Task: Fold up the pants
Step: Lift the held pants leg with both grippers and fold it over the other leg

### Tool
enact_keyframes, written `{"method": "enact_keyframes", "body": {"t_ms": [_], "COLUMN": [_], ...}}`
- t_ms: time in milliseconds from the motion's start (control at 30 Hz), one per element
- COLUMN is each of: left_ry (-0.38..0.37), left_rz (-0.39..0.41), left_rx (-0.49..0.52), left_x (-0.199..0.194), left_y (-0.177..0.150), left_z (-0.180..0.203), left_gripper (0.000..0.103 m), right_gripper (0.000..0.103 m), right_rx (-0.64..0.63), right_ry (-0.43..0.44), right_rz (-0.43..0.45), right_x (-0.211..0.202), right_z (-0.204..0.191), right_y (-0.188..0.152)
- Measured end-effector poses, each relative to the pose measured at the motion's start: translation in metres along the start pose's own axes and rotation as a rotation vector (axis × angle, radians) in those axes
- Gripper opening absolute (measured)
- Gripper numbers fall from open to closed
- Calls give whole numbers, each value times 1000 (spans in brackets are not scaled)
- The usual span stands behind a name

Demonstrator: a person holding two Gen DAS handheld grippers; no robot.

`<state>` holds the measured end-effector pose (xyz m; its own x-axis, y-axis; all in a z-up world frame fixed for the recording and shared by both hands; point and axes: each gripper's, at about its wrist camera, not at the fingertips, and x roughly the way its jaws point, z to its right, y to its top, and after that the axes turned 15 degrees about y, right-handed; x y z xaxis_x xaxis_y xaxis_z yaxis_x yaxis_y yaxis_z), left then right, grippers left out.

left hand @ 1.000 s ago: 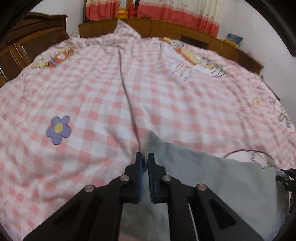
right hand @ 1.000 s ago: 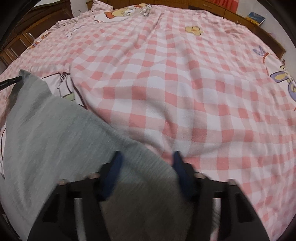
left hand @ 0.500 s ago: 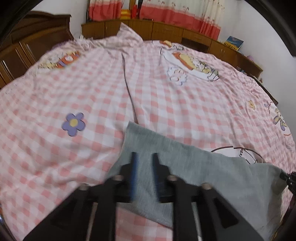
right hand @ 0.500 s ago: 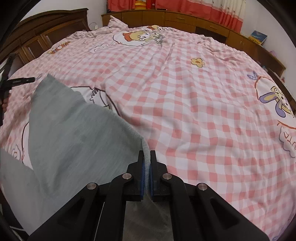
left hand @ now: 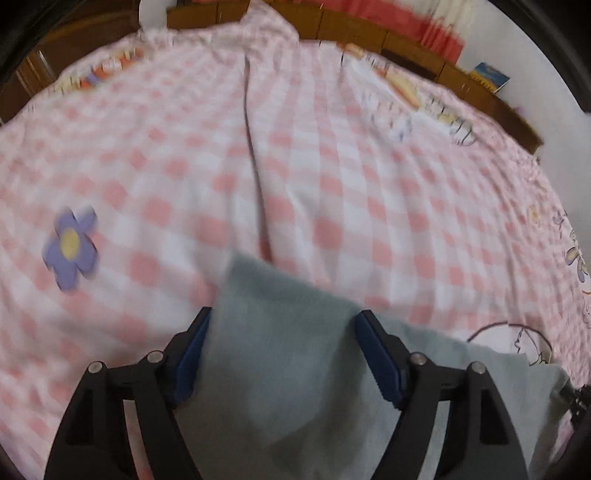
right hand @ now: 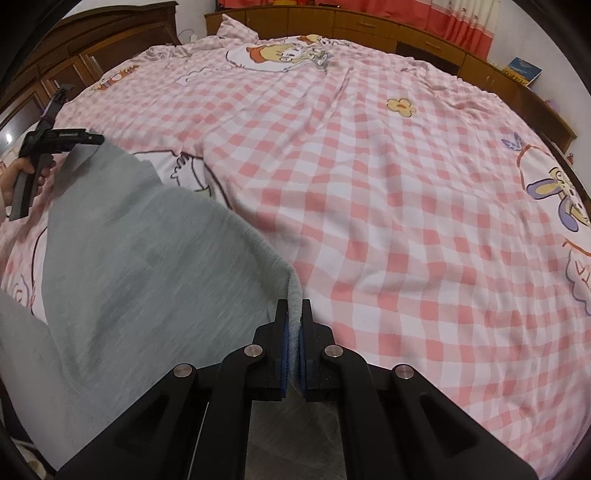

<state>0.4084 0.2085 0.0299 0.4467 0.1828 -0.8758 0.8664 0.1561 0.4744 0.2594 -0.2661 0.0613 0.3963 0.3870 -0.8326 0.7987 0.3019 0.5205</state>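
Grey pants (right hand: 140, 266) lie on a pink checked bedspread (right hand: 369, 184). My right gripper (right hand: 294, 314) is shut on the pants' edge and holds it a little off the bed. In the left wrist view the pants (left hand: 280, 354) run between the wide-open fingers of my left gripper (left hand: 282, 325), which straddles their corner. The left gripper also shows in the right wrist view (right hand: 62, 138), at the far corner of the pants, held by a hand.
The bedspread (left hand: 332, 184) has a purple flower (left hand: 72, 247), a yellow flower (right hand: 400, 107) and cartoon prints (right hand: 284, 53). Wooden cabinets (right hand: 406, 33) and a red curtain stand behind the bed; a wardrobe (right hand: 92, 48) stands at the left.
My left gripper was shut on the pants' corner, then opened wide and let go. My right gripper closed on the pants' edge and lifted it.
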Motion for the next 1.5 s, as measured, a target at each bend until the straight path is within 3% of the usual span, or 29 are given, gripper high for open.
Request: {"method": "enact_keyframes", "body": {"t_ms": [33, 67, 100, 133, 167, 200, 333, 500, 800, 967, 1033, 1167, 1200, 1367, 1433, 1500], "left_ry": [25, 48, 57, 56, 13, -19, -116, -157, -236, -211, -185, -207, -206, -167, -99, -33], "left_rz": [8, 39, 55, 64, 54, 48, 107, 194, 380, 306, 268, 185, 172, 149, 155, 153], "left_rx": [26, 67, 91, 102, 95, 75, 28, 22, -144, -138, -121, -109, -97, -78, -37, 33], "left_x": [0, -5, -9, -15, -20, -26, -68, -128, -218, -227, -223, -214, -211, -203, -198, -190], "left_y": [-3, -7, -10, -11, -12, -13, -21, -43, -122, -156, -166, -175, -178, -176, -172, -169], "left_z": [5, 9, 11, 11, 7, 3, -13, -32, -114, -137, -134, -120, -113, -79, -59, -37], "left_gripper": [69, 52, 44, 21, 6, 5, 5, 5, 3, 3, 3, 5, 7, 62, 70, 70], "right_gripper": [5, 5, 5, 5, 5, 5, 4, 4, 4, 4, 4, 4, 4, 4, 4, 4], "right_rx": [-3, -7, -12, -13, -10, -8, -16, -27, -58, -136, -155, -208, -214, -225, -204, -182], "right_ry": [8, 9, 6, 3, 4, 6, 7, 6, 43, 69, 79, 106, 112, 122, 130, 136], "right_rz": [-8, -13, -15, -12, -4, 3, 54, 101, 181, 160, 149, 121, 115, 53, 34, 22], "right_x": [2, 3, 4, 4, 3, 1, -15, -45, -99, -112, -112, -108, -108, -91, -83, -76], "right_z": [-1, -2, -4, -6, -7, -8, -18, -29, -59, -90, -102, -128, -131, -141, -139, -134], "right_y": [-1, -2, -2, -2, -2, -2, -2, -6, -40, -67, -76, -104, -110, -144, -152, -156]}}
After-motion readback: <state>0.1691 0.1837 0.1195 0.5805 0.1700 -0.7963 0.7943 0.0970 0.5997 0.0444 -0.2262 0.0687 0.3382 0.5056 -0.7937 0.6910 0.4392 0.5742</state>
